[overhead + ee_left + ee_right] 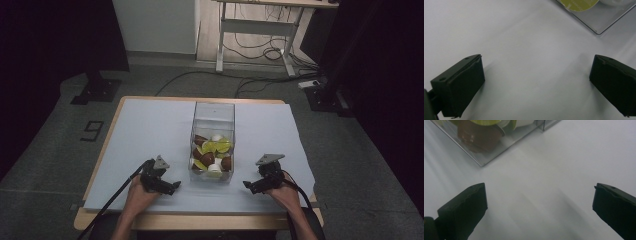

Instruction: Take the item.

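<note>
Jaws wide apart on both grippers, nothing between them but bare white table cover [529,62]. Left gripper [167,187] low at centre-left of the high view, right gripper [252,186] low at centre-right, each aimed inward at the clear box [213,120] between them at mid-frame. Box upright, long axis running away toward the top of the frame, heaped with brown, green and white capsules [212,155]. Work judged barely begun: nothing gripped, no capsule outside the box.
</note>
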Demonstrator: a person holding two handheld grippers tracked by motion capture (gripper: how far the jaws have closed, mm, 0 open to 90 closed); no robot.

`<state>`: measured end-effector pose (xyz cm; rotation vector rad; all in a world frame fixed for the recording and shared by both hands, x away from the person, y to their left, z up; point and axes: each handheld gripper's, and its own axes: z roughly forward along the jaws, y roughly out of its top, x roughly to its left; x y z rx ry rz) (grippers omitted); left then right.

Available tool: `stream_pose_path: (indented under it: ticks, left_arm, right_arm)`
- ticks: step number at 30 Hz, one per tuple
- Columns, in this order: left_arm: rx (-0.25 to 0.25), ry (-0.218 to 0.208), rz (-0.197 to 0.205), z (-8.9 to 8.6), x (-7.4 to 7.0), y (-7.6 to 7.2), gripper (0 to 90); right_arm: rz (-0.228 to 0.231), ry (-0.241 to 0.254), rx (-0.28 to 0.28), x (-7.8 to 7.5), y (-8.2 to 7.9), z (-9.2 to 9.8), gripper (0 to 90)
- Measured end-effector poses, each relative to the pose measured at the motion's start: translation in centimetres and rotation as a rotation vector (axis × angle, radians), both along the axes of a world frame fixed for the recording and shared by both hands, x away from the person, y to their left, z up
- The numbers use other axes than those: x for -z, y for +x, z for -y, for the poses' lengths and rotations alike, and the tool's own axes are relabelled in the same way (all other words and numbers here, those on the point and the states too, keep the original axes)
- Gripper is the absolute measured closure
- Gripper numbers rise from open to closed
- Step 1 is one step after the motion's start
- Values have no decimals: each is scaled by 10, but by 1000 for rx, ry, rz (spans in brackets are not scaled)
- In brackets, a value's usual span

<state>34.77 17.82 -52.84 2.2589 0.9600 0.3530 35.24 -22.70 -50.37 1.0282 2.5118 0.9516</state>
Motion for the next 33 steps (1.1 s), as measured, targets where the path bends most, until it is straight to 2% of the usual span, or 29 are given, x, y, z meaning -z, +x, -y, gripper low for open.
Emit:
stream_pose_path:
  ticks: [6,10,15,19,33]
  left_arm:
    - [1,1,-1,0,0,0,0]
    - [1,2,0,0,0,0,0]
    - [1,2,-1,0,0,0,0]
    - [1,1,-1,0,0,0,0]
    - [2,2,-1,0,0,0,0]
  right_arm:
    - [40,59,-9,-10,-1,5,32]
    - [51,14,-22,-19,-2,3,33]
    - [49,1,-38,-27,-2,1,57]
    - [31,1,-63,-35,-3,-2,78]
    - [36,18,-95,-66,0,-24,100]
